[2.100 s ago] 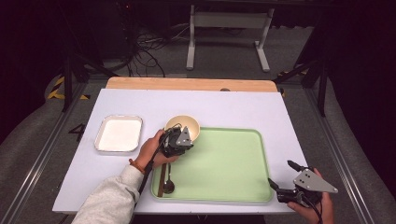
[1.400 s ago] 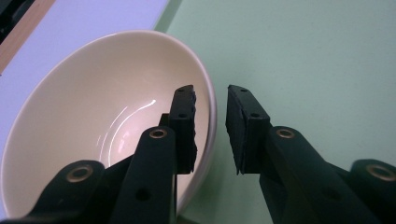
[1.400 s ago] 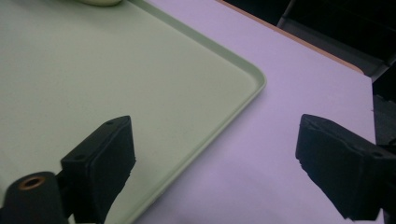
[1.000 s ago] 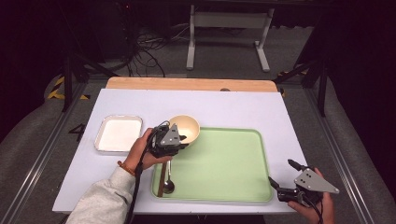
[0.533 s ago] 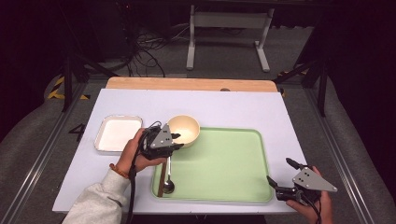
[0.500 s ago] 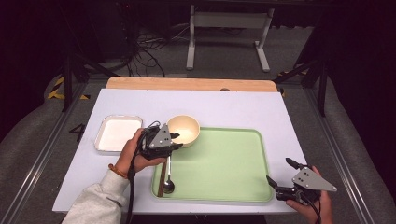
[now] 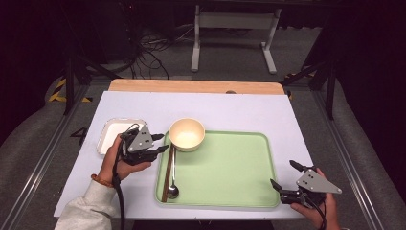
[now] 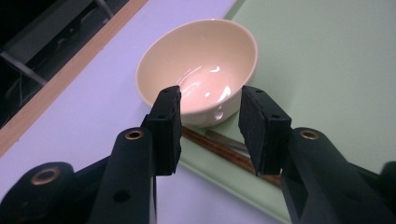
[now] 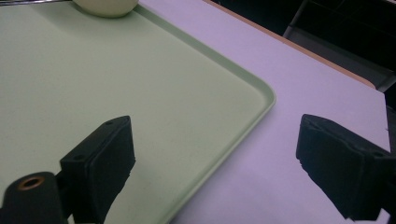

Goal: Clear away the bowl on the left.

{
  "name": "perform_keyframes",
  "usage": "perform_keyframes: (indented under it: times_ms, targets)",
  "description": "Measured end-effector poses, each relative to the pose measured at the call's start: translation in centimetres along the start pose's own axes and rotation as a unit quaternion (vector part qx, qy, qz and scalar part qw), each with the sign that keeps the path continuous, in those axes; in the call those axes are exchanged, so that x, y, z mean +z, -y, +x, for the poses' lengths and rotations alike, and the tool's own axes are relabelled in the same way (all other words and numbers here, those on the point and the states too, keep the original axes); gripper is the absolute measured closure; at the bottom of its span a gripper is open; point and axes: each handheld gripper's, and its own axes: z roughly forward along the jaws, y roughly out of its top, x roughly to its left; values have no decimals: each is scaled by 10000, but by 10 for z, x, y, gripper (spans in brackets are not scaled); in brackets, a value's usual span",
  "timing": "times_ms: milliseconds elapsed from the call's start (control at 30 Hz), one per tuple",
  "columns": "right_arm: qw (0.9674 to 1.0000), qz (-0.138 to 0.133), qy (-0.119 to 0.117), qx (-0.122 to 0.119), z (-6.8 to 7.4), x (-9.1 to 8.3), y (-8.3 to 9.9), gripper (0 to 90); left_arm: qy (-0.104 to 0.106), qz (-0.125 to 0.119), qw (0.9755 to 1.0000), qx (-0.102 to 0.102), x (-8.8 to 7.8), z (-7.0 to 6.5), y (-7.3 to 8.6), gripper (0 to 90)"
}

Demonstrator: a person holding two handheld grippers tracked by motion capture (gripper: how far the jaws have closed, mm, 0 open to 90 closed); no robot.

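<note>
A cream bowl (image 7: 186, 134) stands empty on the far left corner of the green tray (image 7: 230, 167). Brown chopsticks (image 7: 168, 170) and a metal spoon (image 7: 173, 190) lie along the tray's left side. My left gripper (image 7: 160, 150) hovers just left of the bowl, over the tray's left rim, open with nothing in it. In the left gripper view the bowl (image 8: 201, 84) sits a little beyond the gripper (image 8: 209, 128), with the chopsticks (image 8: 219, 149) below it. My right gripper (image 7: 283, 175) is wide open at the tray's near right corner, and the right gripper view shows that gripper (image 9: 215, 163) above the tray's rim (image 9: 266, 100).
A white square plate (image 7: 115, 134) lies on the table left of the tray, partly behind the left hand. The white table (image 7: 239, 110) has a wooden strip along its far edge. Dark floor, cables and a stand lie beyond.
The left gripper has drawn back to the left, away from the bowl, which stays put on the tray. The right gripper has barely moved.
</note>
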Motion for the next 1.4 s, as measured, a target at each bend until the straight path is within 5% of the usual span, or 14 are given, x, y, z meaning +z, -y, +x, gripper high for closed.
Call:
perform_keyframes:
  times_ms: [367,600,667,700,867,1033,1167,1233,1267,1300,1333,1400]
  targets:
    - [10000,33,-25,-30,1,1,0,118,-305,168,9985,-429,-20,23,28,520]
    - [10000,32,-29,-35,1,1,0,118,-425,324,9941,-948,-30,44,51,426]
    - [10000,33,-33,-39,1,1,0,118,-491,377,9900,-1266,-32,53,63,391]
    - [10000,33,-33,-39,1,1,0,118,-491,377,9900,-1266,-32,53,63,368]
    - [10000,37,-37,-41,1,1,0,116,-711,596,9787,-1830,-36,69,88,257]
    - [10000,43,-49,-58,2,1,0,116,-838,508,9606,-2600,-44,84,115,228]
    - [10000,52,-49,-58,2,1,0,116,-835,581,9484,-3003,-45,91,132,229]
    - [10000,48,-46,-59,2,1,0,116,-842,625,9457,-3078,-46,93,137,232]
    - [10000,49,-48,-58,2,1,0,116,-860,606,9409,-3220,-46,94,139,236]
    - [10000,49,-48,-58,2,1,0,116,-860,606,9409,-3220,-46,94,139,240]
    - [10000,54,-49,-57,2,1,0,116,-847,631,9354,-3373,-46,96,144,240]
    - [9999,64,-57,-59,3,1,0,117,-836,658,9316,-3477,-46,99,150,247]
